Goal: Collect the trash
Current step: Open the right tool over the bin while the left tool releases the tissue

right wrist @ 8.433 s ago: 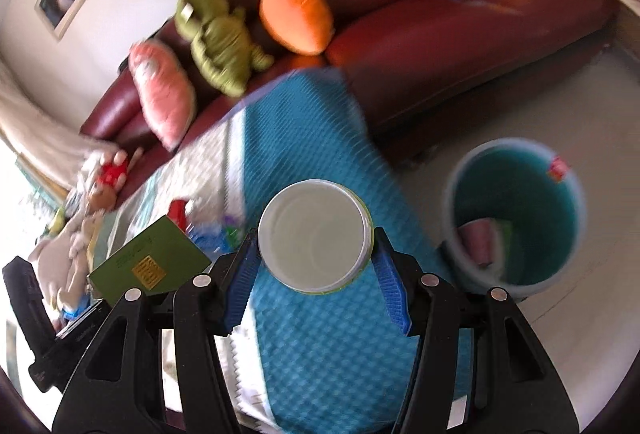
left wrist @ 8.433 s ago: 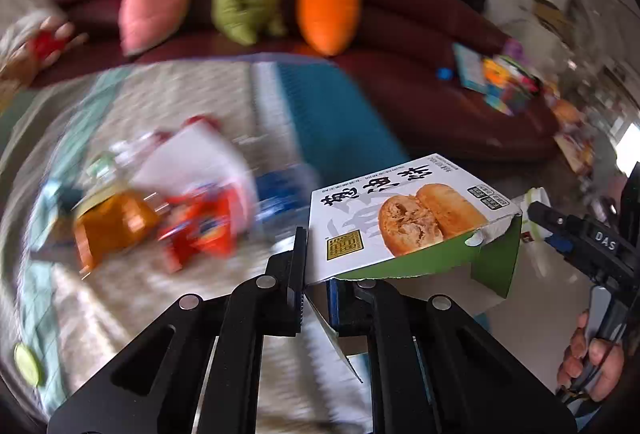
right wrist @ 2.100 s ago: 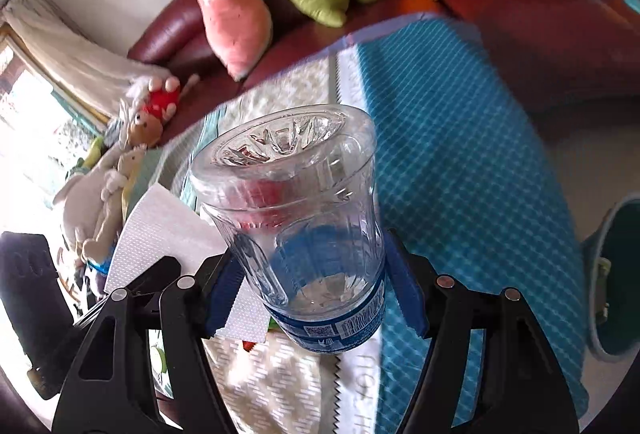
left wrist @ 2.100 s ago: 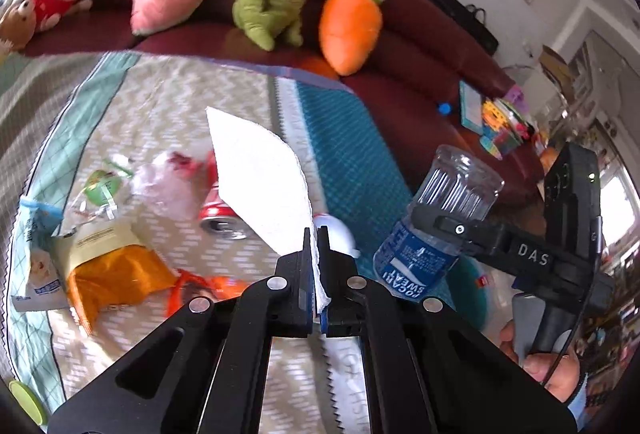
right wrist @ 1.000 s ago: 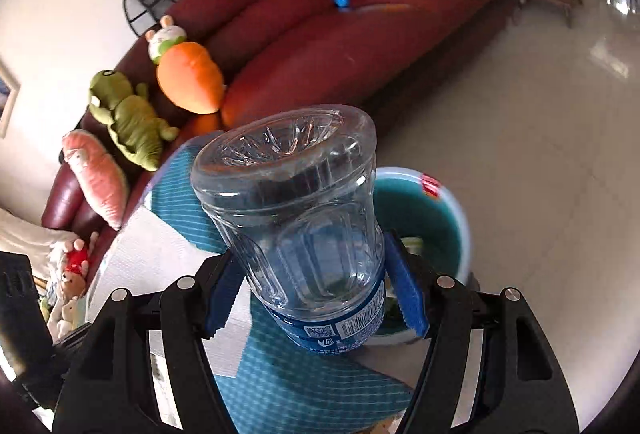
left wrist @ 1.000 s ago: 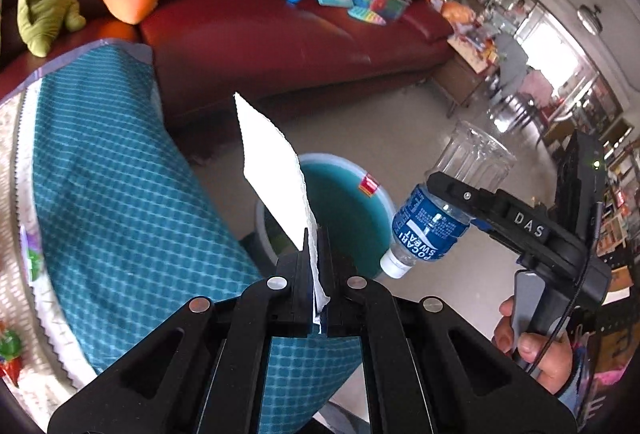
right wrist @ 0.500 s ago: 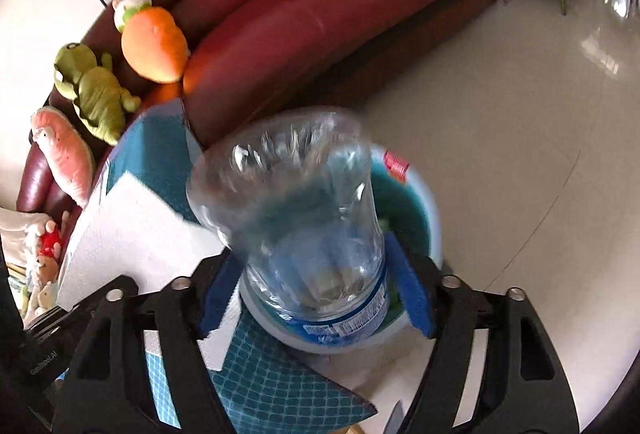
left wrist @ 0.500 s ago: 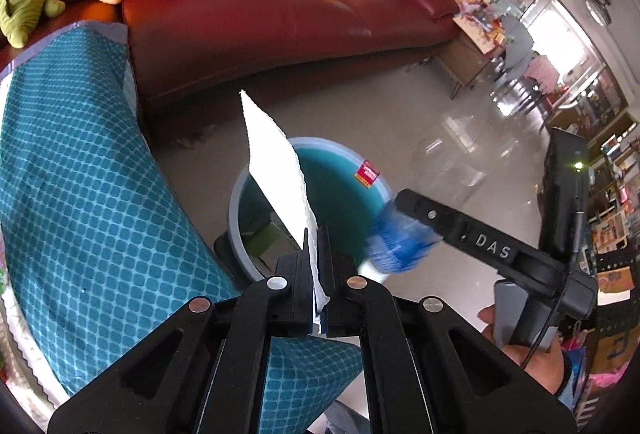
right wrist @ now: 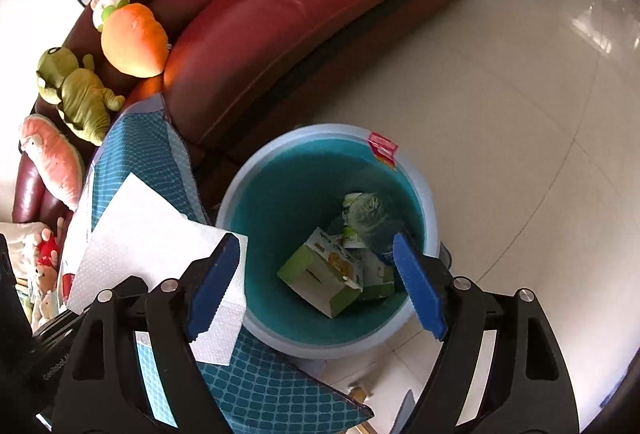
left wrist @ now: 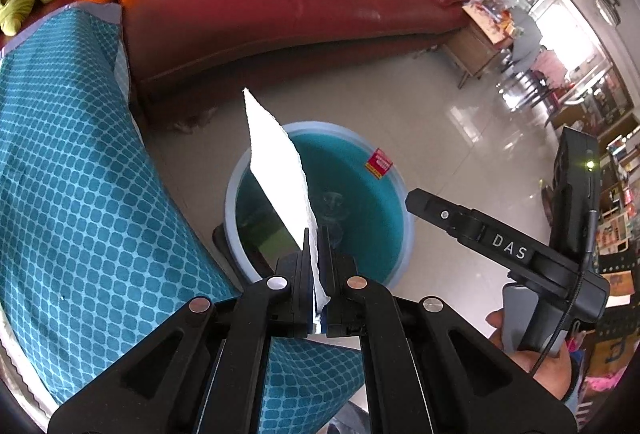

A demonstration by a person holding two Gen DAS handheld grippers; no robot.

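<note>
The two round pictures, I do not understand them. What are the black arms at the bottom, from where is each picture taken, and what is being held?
No robot is here: a person carries a two-finger gripper in each hand, and each has a wide-angle camera looking forward along its fingers. That is why the pictures look round and bent.

The left wrist view shows the left gripper, shut on a white paper towel that stands up over the teal bin. At the right of that view you see the right gripper from the side, and the hand holding it.

The right wrist view looks down into the same bin. The right gripper's blue pads are opening, with nothing between them. Inside the bin lie a clear plastic bottle and a green and white food box. Behind stands a red sofa with plush toys.
</note>
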